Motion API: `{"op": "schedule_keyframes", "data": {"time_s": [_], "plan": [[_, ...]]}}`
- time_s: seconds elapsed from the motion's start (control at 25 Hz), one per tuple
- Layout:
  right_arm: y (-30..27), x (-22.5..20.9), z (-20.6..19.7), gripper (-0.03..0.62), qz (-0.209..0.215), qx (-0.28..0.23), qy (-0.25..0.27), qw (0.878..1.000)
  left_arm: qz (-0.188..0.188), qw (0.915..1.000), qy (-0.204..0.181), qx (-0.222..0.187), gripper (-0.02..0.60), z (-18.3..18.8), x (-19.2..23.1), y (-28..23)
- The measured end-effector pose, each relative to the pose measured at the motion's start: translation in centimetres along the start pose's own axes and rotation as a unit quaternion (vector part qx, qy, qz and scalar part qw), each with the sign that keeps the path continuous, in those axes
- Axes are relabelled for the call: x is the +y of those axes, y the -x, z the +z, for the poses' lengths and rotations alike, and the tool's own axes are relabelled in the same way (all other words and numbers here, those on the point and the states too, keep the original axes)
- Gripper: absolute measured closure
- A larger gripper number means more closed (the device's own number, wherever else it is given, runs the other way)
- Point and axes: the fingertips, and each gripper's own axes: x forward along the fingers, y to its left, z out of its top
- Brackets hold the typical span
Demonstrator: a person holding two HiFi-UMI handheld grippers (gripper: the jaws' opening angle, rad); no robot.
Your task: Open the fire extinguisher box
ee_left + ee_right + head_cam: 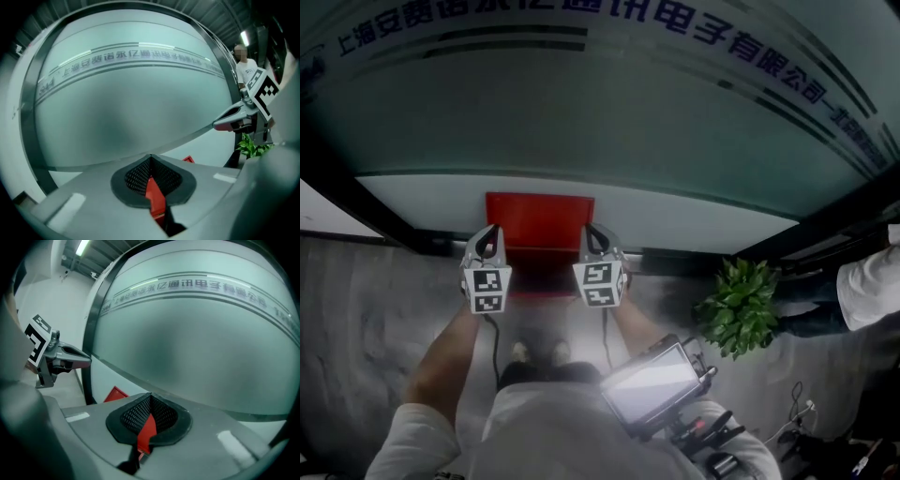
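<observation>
The red fire extinguisher box (539, 225) stands on the floor against the frosted glass wall. A bright red panel rises upright along the wall, with a darker red part below it. My left gripper (490, 231) hangs at the box's left edge and my right gripper (592, 232) at its right edge, both above the floor. In the left gripper view the jaws (150, 157) are shut with nothing between them, and a red corner of the box (188, 159) shows past them. The right gripper's jaws (150, 395) are likewise shut and empty, beside another red corner (115, 393).
The glass wall (581, 112) carries a band of printed characters, with black frame posts (356, 202) on both sides. A potted plant (739, 305) stands to the right, and a person (862, 286) beyond it. A tablet device (654, 384) hangs at my chest. Cables lie at the lower right.
</observation>
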Motion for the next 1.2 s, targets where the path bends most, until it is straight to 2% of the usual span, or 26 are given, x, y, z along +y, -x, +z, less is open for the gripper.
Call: {"op": "schedule_keyframes", "data": {"time_s": [0.24,0.56,0.68,0.96,1.2], "plan": [[2.9,0.4,1.9,0.582,-0.001,-0.018,-0.017,1.0,-0.014,0.9994,0.02,-0.025,0.58,2.3,-0.8,2.7],[8.8,3.3,3.5,0.582,-0.029,-0.036,-0.027,0.999,-0.05,0.9963,0.038,-0.058,0.58,2.4,-1.5,8.2],[11.4,5.4,3.4,0.582,-0.042,-0.04,-0.03,0.998,-0.064,0.9945,0.042,-0.072,0.58,2.1,-1.5,11.5],[18.4,12.3,2.5,0.582,-0.05,-0.038,-0.034,0.997,-0.087,0.9926,0.042,-0.074,0.58,-0.8,-0.9,20.4],[23.9,15.9,2.1,0.582,-0.059,-0.035,-0.044,0.997,-0.103,0.9899,0.053,-0.083,0.58,-1.5,-1.3,26.3]]}}
